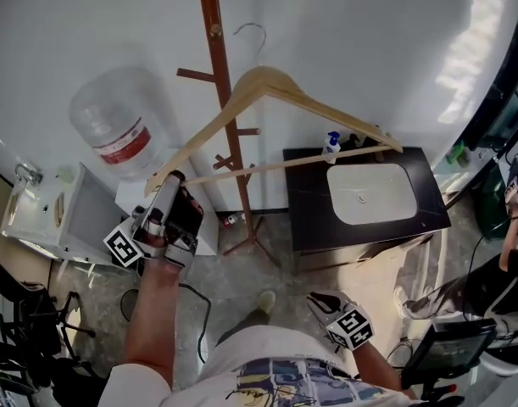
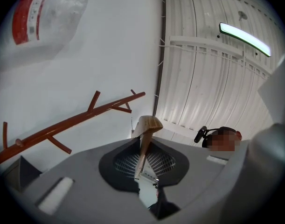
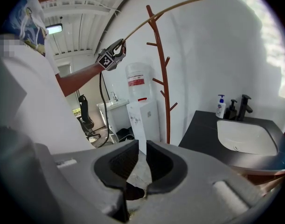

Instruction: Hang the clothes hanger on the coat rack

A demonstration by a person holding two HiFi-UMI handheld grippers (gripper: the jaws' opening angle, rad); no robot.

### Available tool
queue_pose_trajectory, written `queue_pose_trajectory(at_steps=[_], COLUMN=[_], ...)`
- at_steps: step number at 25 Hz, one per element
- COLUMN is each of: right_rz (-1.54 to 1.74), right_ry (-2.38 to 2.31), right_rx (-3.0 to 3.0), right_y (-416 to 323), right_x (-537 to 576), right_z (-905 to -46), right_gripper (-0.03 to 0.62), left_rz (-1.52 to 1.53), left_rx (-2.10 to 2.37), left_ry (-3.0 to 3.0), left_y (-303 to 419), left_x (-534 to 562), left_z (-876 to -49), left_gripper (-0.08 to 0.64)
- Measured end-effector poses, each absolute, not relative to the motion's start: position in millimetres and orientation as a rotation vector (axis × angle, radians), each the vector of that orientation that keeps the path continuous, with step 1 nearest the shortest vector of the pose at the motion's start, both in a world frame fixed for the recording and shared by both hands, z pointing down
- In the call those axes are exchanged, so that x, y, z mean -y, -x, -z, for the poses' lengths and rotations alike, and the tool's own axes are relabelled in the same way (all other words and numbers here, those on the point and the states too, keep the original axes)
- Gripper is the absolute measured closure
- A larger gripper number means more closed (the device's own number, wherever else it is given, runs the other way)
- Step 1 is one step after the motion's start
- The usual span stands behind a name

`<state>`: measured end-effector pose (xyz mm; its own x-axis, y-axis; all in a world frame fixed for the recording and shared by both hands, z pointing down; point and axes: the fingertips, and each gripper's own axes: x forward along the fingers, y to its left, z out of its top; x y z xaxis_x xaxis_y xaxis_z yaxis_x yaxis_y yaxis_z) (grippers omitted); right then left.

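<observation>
A wooden clothes hanger (image 1: 275,87) with a thin metal hook is held up slanting in front of the red-brown coat rack (image 1: 226,117). Its hook is beside the rack's pole, apart from the pegs. My left gripper (image 1: 172,179) is shut on the hanger's lower left end. In the left gripper view, the wooden end (image 2: 145,141) stands between the pads of the left gripper (image 2: 143,148), with the rack (image 2: 72,120) beyond. The right gripper (image 1: 320,298) hangs low by the person's waist. In its own view the right gripper (image 3: 141,148) has its jaws nearly together, with nothing between them.
A water dispenser with a large bottle (image 1: 121,130) stands left of the rack. A dark vanity (image 1: 309,210) with a white sink and a soap bottle (image 1: 331,146) stands to its right. An office chair (image 3: 84,118) and cables lie on the left.
</observation>
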<state>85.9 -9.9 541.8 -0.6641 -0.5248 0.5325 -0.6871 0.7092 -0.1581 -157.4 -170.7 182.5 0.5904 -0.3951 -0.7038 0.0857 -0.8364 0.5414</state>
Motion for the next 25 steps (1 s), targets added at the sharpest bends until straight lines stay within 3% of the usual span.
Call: queue_pose_trajectory(at_steps=[12, 25], right_rz=[-0.506, -0.510], right_ry=[-0.914, -0.899], right_rx=[2.461, 2.422], right_y=[-78.2, -80.0], right_x=[25.9, 49.8], right_z=[-545.2, -548.0], right_gripper=[0.540, 0.540], left_rz=[1.312, 1.427], left_rx=[0.311, 0.414], left_ry=[-2.262, -2.141], left_y=[189.2, 225.9], left_x=[201.9, 232.9], left_z=[-164.2, -204.0], left_gripper=[0.528, 0.528])
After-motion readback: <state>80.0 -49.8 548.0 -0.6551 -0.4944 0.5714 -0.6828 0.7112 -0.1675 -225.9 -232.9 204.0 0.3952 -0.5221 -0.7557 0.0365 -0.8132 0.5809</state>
